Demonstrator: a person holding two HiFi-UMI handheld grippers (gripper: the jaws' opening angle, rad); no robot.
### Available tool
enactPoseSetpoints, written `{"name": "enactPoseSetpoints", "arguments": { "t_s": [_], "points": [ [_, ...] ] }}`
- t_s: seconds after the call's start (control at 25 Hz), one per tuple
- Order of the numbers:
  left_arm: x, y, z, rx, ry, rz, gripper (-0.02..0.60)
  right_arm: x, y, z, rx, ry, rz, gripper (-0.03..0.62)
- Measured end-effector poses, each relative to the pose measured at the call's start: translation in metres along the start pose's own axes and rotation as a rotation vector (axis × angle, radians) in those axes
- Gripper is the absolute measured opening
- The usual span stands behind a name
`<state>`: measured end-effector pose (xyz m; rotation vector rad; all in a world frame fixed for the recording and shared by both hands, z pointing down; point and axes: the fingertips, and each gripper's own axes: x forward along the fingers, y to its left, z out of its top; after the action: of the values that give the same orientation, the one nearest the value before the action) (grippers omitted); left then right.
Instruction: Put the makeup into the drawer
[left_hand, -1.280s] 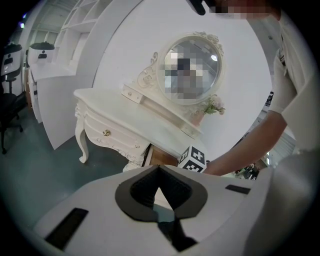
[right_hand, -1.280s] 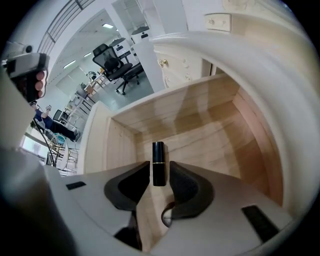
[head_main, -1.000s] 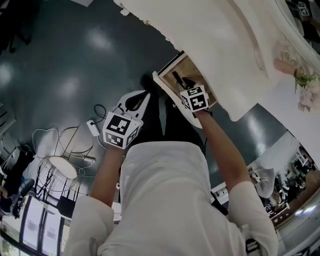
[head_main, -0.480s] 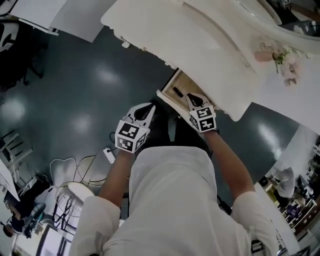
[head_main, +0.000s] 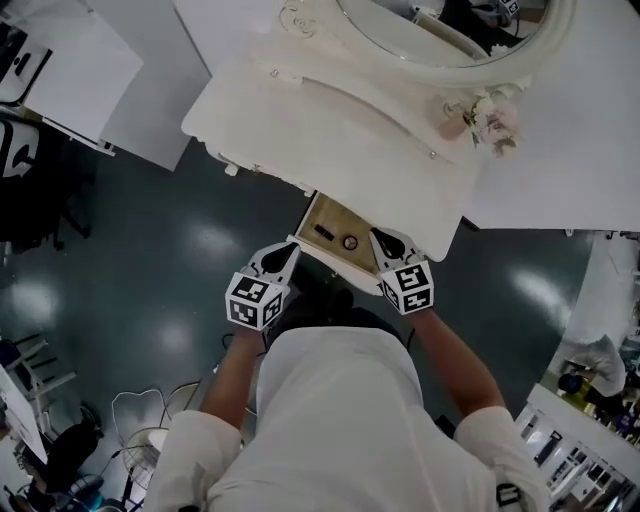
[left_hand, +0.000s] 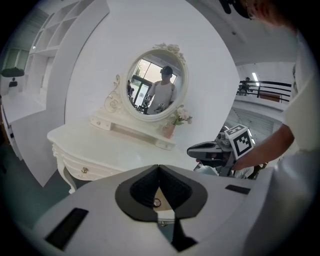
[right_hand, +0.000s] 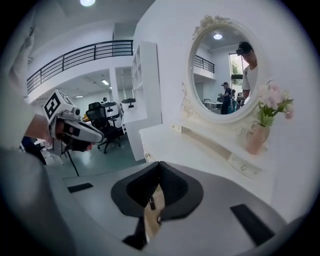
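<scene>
Two makeup pieces (head_main: 349, 242), apparently, in open drawer (head_main: 335, 263); left gripper (head_main: 289, 248), right gripper (head_main: 379, 236) both closed, empty. Advised: push drawer front squarely.

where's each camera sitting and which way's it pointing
Head view: on the person's head, looking steeply down at the dressing table and open drawer; shows torso, arms, left gripper, right gripper.
Left gripper view: on that gripper, facing the mirror across its shut jaws; right gripper at right.
Right gripper view: on that gripper, facing the mirror and vase over its shut jaws; left gripper at left.
Shared: both gripper views show the mirror.
</scene>
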<state>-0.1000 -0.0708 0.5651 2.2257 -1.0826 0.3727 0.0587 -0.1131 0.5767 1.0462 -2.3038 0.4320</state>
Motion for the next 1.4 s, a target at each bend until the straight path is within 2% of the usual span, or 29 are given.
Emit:
{"name": "enactPoseSetpoints", "arguments": {
  "t_s": [0.12,0.36,0.48,0.72,0.88,1.12,1.4],
  "points": [
    [0.003,-0.019,0.012,0.027,-0.031,-0.002,0.017,-0.028,-0.011,0.006,0.022,-0.060,-0.016,0.028],
    [-0.004,-0.061,0.033,0.019,-0.125,0.023,0.017,-0.095,-0.027,0.012,0.047,-0.148,-0.036,0.028],
    [-0.006,-0.081,0.040,0.048,-0.163,0.045,0.017,-0.127,-0.040,0.011,0.040,-0.180,-0.049,0.028],
    [-0.019,-0.115,0.039,0.089,-0.209,0.079,0.017,-0.175,-0.059,-0.008,0.043,-0.216,-0.092,0.028],
    [-0.026,-0.132,0.036,0.156,-0.192,0.091,0.017,-0.193,-0.070,-0.017,0.052,-0.209,-0.130,0.028],
    [-0.043,-0.143,0.040,0.194,-0.201,0.095,0.017,-0.211,-0.079,-0.020,0.060,-0.215,-0.182,0.029],
    [-0.059,-0.126,0.053,0.235,-0.212,0.088,0.017,-0.217,-0.080,-0.013,0.096,-0.239,-0.239,0.029]
  ]
}}
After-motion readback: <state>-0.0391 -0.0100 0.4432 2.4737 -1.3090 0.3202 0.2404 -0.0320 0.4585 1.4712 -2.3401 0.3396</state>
